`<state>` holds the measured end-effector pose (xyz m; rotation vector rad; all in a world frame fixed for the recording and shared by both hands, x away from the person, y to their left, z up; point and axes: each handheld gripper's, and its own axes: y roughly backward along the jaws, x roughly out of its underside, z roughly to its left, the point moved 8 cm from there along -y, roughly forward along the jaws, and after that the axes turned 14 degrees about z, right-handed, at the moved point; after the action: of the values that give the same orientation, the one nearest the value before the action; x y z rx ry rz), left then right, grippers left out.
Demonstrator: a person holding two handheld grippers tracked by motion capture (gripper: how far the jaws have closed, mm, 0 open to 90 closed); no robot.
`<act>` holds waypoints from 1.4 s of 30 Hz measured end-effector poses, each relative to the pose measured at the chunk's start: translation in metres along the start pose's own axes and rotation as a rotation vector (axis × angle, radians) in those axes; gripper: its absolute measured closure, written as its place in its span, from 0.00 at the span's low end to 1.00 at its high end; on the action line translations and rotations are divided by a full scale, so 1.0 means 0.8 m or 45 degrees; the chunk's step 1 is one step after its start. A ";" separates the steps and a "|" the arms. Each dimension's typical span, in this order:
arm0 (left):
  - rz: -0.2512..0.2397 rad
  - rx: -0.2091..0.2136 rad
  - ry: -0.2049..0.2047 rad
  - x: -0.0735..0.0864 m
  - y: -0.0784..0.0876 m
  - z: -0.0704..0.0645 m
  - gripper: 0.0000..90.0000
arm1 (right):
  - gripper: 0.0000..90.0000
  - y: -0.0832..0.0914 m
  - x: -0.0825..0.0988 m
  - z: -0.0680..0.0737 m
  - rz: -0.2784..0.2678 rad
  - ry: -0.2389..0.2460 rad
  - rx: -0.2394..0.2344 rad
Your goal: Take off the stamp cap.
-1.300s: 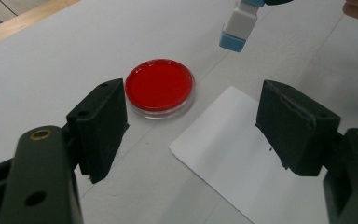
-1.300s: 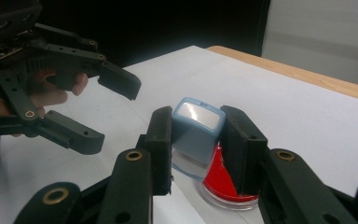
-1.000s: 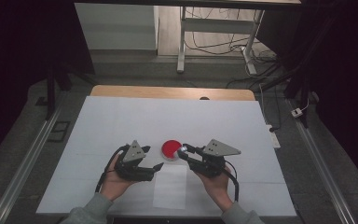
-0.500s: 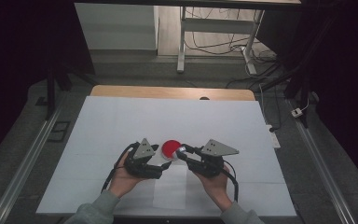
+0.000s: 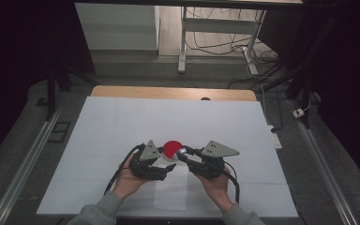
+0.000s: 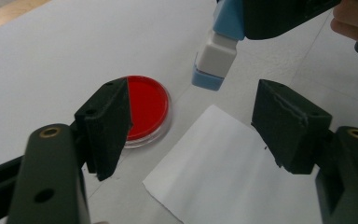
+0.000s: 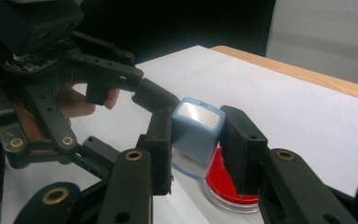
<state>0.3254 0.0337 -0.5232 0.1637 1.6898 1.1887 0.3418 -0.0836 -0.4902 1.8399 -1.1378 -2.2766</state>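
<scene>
Desk (image 5: 122,122), white covering; paper sheet (image 5: 171,190) at 6 o'clock. Red ink pad (image 6: 144,105) sits at 12 of sheet. Right gripper (image 7: 196,154) jaws clamp blue-white stamp (image 7: 193,128), poised beside pad; inking, stamping likely left. Left gripper (image 6: 191,126) jaws wide, just been closing, empty.

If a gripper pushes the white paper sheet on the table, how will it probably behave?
The white paper sheet looks thin and flat, so it would probably slide lightly or buckle. Lifted by one edge, it would likely droop. The open left gripper hovers above it.
</scene>
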 end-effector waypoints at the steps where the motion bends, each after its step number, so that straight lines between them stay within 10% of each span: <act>1: 0.000 -0.004 -0.002 0.000 -0.001 0.000 0.34 | 0.71 0.000 0.000 0.000 0.000 -0.002 -0.001; 42: 0.000 -0.057 -0.080 -0.005 -0.019 -0.009 0.64 | 0.71 -0.003 0.001 0.004 -0.005 -0.014 -0.028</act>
<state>0.3280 0.0191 -0.5321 0.1721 1.6071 1.2085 0.3400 -0.0809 -0.4916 1.8261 -1.1069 -2.2944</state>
